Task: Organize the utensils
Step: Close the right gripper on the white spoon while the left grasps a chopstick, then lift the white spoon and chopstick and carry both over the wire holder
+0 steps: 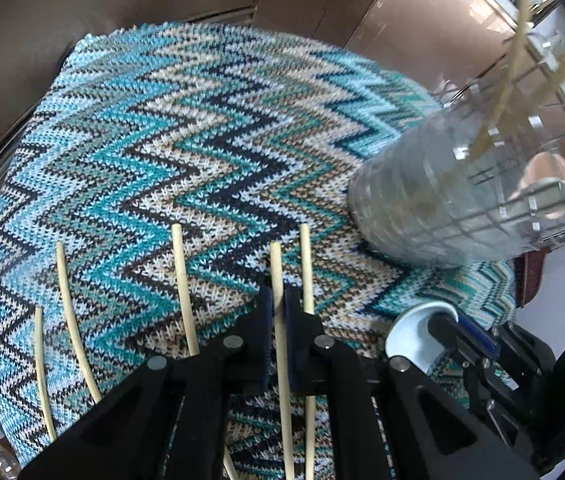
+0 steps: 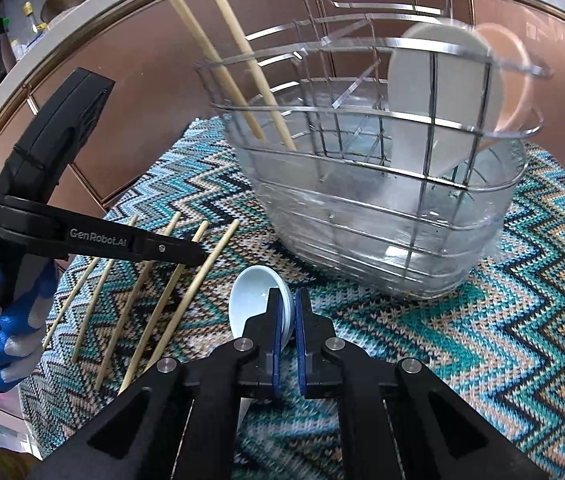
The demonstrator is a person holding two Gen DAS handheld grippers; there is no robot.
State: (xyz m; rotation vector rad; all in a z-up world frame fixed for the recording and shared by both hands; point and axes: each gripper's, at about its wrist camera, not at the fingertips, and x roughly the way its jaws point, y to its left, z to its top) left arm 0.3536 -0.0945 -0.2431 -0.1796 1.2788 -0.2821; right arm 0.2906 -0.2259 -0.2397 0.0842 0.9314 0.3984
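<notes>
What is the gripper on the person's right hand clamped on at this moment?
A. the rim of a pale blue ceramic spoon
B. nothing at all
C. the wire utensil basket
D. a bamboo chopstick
A: in the right wrist view the right gripper has its blue pads closed on the rim of the pale blue ceramic spoon, above the zigzag knitted mat.

Zigzag knitted cloth (image 1: 202, 128) bears chopsticks (image 1: 67, 292) and wire basket (image 2: 382, 208).
</notes>
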